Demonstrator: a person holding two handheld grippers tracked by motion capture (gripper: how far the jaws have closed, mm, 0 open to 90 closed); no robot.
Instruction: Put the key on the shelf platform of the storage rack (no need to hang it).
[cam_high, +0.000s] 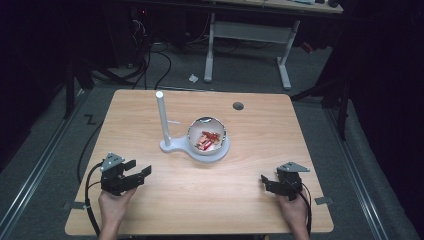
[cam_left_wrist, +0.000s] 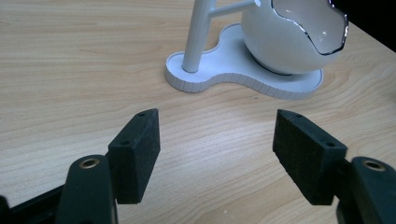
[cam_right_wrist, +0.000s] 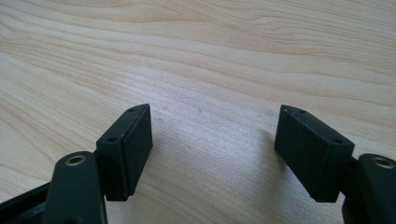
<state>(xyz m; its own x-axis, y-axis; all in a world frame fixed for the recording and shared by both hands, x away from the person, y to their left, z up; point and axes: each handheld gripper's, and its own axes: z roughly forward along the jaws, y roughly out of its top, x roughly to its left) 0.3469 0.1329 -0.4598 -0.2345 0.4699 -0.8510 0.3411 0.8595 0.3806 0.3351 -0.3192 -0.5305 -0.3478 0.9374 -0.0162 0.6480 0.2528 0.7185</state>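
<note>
Black foam pads face each other across a wide gap on my left claw (cam_left_wrist: 216, 151), released, with nothing between them but bare wood of the table (cam_left_wrist: 70, 70). In the high view that left claw (cam_high: 136, 176) sits low over the near left part of the tabletop, my left hand (cam_high: 113, 207) behind it and its cable trailing back off the near edge. Just ahead of its jaws, and a little toward its right pad, lies the white stand (cam_left_wrist: 243, 77), a flat lobed base touching the table, with an upright white post (cam_left_wrist: 198, 35) rising from the lobe nearer the claw's middle line. On the farther lobe, beyond the right pad, sits the white egg-shaped bowl (cam_left_wrist: 280, 46) with a jagged silver-edged opening; from above, the bowl (cam_high: 206, 134) holds red and pale wrapped pieces (cam_high: 209, 139), too small to name. My right claw (cam_right_wrist: 212, 151) is likewise released, pads well apart over plain wood. In the high view it (cam_high: 265, 182) rests near the right near corner, well apart from the stand, held in my right hand (cam_high: 294, 210).
</note>
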